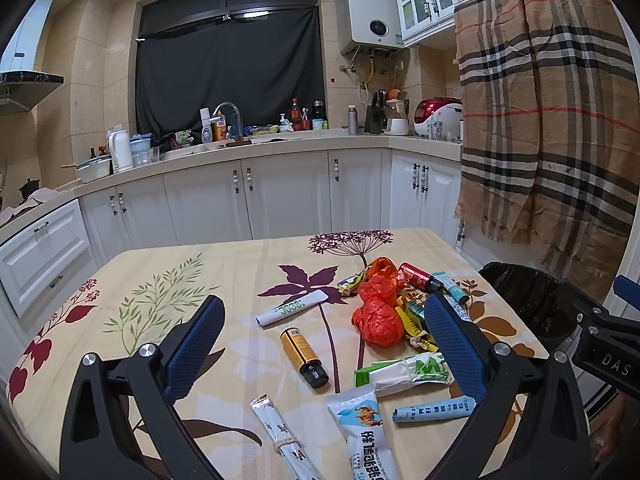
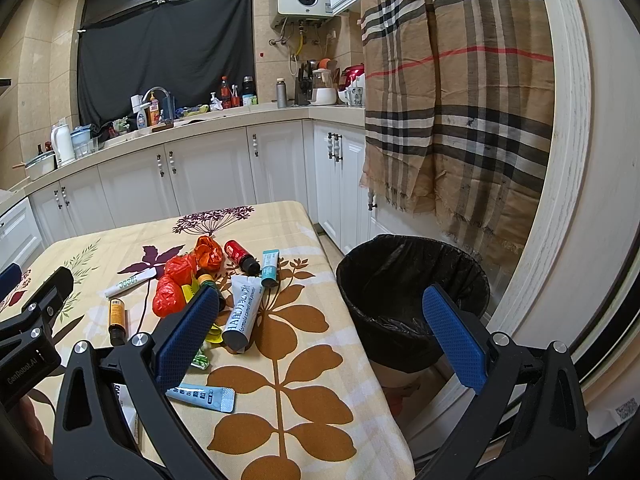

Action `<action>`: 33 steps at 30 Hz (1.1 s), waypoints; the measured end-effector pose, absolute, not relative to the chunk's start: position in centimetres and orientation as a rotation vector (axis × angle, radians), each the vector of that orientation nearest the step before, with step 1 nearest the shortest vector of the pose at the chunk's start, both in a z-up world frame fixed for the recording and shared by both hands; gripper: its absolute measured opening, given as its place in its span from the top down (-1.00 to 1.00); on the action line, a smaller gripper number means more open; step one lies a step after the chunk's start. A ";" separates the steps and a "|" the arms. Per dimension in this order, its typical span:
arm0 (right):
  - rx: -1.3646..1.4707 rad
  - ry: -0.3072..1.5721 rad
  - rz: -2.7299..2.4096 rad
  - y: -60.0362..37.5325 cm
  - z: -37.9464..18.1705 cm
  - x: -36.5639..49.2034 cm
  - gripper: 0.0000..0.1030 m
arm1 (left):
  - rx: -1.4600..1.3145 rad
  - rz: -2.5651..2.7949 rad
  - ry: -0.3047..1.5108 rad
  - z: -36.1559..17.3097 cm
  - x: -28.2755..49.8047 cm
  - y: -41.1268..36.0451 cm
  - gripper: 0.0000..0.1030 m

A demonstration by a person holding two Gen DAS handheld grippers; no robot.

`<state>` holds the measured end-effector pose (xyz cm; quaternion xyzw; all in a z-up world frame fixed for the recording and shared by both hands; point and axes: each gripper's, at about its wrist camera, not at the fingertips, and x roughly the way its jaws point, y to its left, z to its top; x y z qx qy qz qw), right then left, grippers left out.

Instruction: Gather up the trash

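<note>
Both empty, jaws wide apart: left gripper [image 1: 326, 346] hovers over the trash pile [image 1: 384, 312], amber bottle [image 1: 305, 352] just ahead between its fingers. Right gripper [image 2: 324, 336] straddles the table edge, bin [image 2: 412, 296] ahead-right, likely positioned for short drops

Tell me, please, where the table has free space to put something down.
The table's left half is bare, from the amber bottle and white tube to the left edge. The near right corner, past the blue sachet, is bare too. Around the orange bags it is crowded.
</note>
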<state>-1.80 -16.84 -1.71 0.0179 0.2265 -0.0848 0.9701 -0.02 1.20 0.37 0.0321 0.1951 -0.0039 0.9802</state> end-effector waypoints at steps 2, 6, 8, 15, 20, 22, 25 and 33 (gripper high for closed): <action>0.037 0.457 -0.171 -16.8 -1.7 -1.8 -0.94 | 0.066 -0.007 0.392 0.4 0.0 1.2 -0.89; 0.037 0.458 -0.171 -16.8 -1.7 -1.8 -0.94 | 0.065 -0.008 0.394 0.4 0.0 1.2 -0.89; 0.037 0.459 -0.171 -16.8 -1.7 -1.8 -0.94 | 0.064 -0.008 0.395 0.4 0.0 1.2 -0.89; 0.037 0.458 -0.170 -16.8 -1.7 -1.8 -0.94 | 0.062 -0.006 0.394 0.3 0.0 1.3 -0.89; 0.037 0.459 -0.171 -16.8 -1.7 -1.8 -0.94 | 0.062 -0.005 0.394 0.3 0.0 1.3 -0.89; 0.037 0.459 -0.170 -16.8 -1.7 -1.8 -0.94 | 0.062 -0.003 0.395 0.3 0.1 1.4 -0.89; 0.036 0.459 -0.170 -16.8 -1.6 -1.8 -0.94 | 0.063 -0.001 0.396 0.3 0.2 1.5 -0.89; 0.037 0.471 -0.161 -16.8 -2.7 -1.6 -0.94 | 0.047 0.012 0.402 0.0 0.1 2.3 -0.89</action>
